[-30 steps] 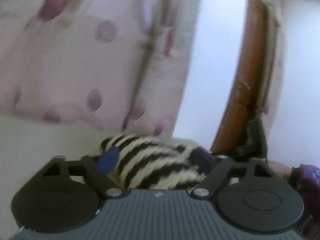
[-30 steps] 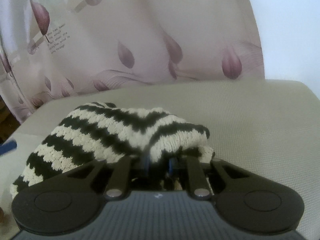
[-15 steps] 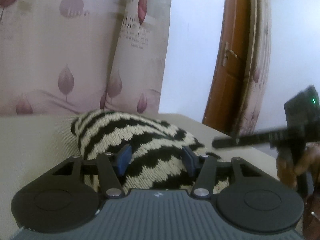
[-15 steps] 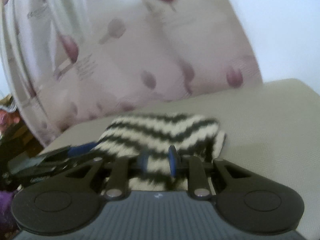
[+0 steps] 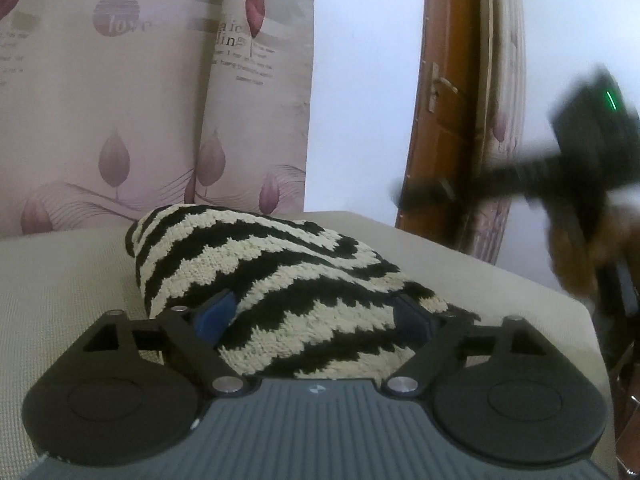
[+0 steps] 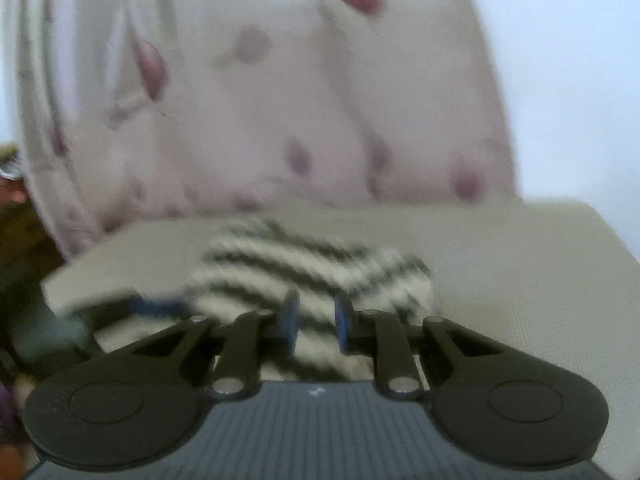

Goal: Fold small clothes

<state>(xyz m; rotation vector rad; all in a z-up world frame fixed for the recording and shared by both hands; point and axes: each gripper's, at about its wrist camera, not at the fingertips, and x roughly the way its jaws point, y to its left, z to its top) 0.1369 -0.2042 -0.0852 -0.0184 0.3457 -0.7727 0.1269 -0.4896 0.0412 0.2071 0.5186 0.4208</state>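
Note:
A black and cream zigzag knit garment [image 5: 280, 276] lies bundled on the beige cushioned surface [image 5: 60, 288]. My left gripper [image 5: 316, 316] is open, its blue pads on either side of the garment's near end. In the blurred right wrist view the same garment [image 6: 304, 276] lies beyond my right gripper [image 6: 316, 320], which is partly open with nothing between its blue pads. The right gripper also shows in the left wrist view [image 5: 520, 176], raised at the right, held by a hand.
A floral curtain [image 5: 120, 100] hangs behind the surface. A brown wooden door [image 5: 444, 112] stands at the right beside a white wall. The surface's right edge [image 5: 580, 320] drops off close to the garment. Dark clutter sits at the left of the right wrist view [image 6: 16, 260].
My right gripper let go of the garment, opened a little and pulled back and up. My left gripper swung round and now straddles the garment's near end with wider jaws.

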